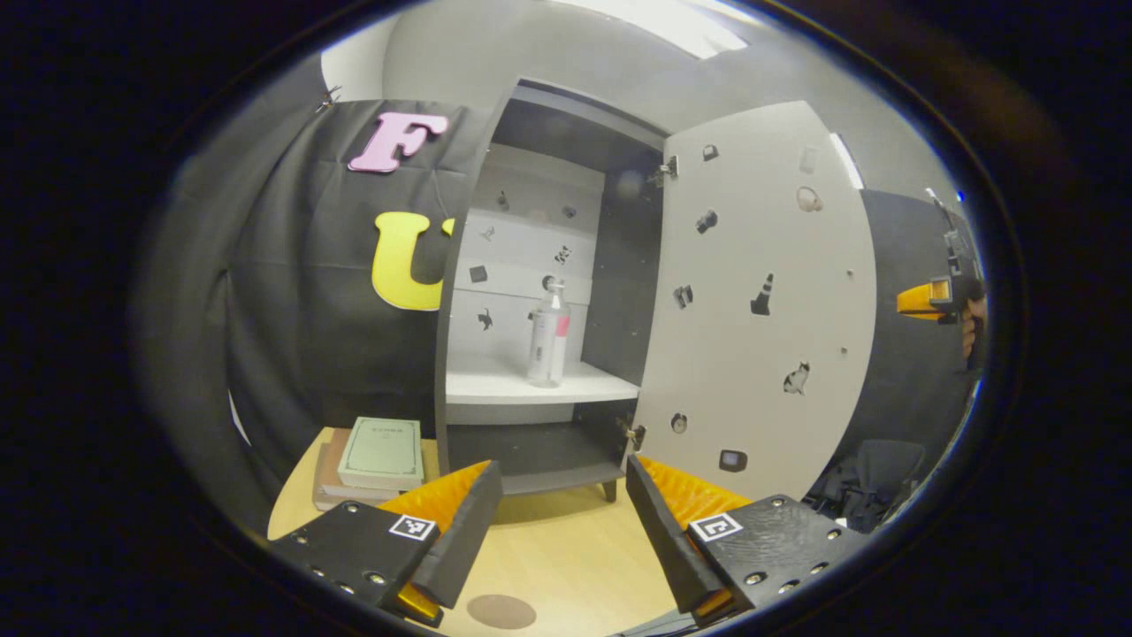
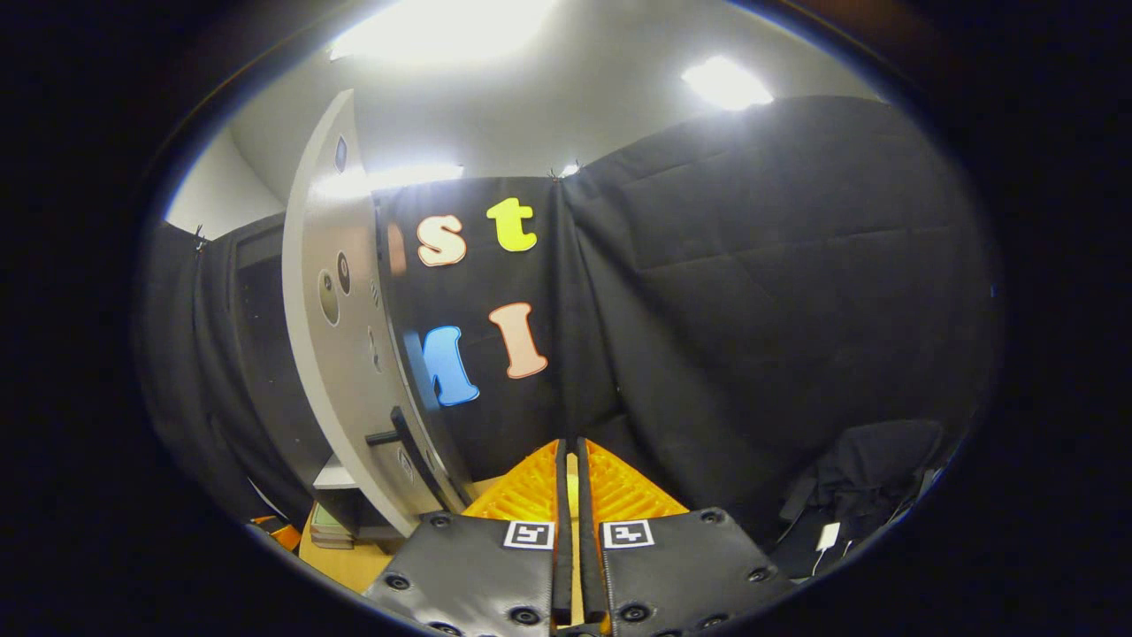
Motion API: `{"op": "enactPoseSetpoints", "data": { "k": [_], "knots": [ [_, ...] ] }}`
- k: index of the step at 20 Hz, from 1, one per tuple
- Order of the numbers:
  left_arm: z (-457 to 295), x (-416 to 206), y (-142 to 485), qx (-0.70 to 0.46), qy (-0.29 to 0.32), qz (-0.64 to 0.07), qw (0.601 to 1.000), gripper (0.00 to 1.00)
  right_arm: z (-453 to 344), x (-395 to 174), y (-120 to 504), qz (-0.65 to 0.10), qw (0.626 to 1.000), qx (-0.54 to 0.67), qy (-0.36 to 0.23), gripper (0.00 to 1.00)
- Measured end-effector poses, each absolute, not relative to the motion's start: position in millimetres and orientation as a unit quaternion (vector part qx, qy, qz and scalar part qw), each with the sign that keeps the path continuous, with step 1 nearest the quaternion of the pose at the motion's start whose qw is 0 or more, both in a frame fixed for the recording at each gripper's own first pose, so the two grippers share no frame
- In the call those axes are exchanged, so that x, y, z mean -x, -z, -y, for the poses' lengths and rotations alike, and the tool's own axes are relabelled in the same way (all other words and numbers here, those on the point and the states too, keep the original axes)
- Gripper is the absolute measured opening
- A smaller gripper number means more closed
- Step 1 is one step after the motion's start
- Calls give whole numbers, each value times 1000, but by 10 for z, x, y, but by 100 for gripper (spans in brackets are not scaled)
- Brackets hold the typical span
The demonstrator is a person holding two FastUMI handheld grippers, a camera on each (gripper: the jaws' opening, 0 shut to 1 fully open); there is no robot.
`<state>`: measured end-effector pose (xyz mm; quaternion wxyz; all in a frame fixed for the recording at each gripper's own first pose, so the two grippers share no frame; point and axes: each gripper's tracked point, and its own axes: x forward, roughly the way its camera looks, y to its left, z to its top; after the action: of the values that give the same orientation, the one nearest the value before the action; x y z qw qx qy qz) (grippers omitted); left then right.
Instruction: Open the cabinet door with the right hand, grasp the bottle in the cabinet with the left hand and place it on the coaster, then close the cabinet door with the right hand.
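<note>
We see the door (image 1: 761,301) swung open, the bottle (image 1: 548,334) upright on the far shelf (image 1: 495,385); left gripper (image 1: 563,509) released, right gripper (image 2: 570,469) clenched empty.

Lit evenly from above by ceiling panels (image 2: 725,84), blown out to white glare in the right gripper view. Strong fisheye bending toward the edges, bowing the cabinet door (image 1: 761,301) and cabinet (image 1: 531,265). Sharp focus mid-frame; dim, softly shadowed under the shelf (image 1: 531,385). Slight darkening and blur at the rim.
</note>
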<state>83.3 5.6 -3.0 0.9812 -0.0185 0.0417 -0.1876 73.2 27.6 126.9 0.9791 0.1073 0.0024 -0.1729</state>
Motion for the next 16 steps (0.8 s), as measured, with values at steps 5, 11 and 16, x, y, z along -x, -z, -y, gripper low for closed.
{"op": "enactPoseSetpoints", "data": {
  "k": [5, 11, 16],
  "knots": [
    [-146, -1197, -279, 7, 164, -24, 986, 86, -127, -1206, -1342, 8, 982, -98, 164, 19],
    [42, -1889, -742, 17, 149, -10, 989, 88, 147, -1783, -1141, -22, 979, -82, 185, 35],
    [201, -2507, -1110, 26, 144, 10, 989, 88, 162, -2150, -981, -31, 982, -102, 156, 78]
  ]
}}
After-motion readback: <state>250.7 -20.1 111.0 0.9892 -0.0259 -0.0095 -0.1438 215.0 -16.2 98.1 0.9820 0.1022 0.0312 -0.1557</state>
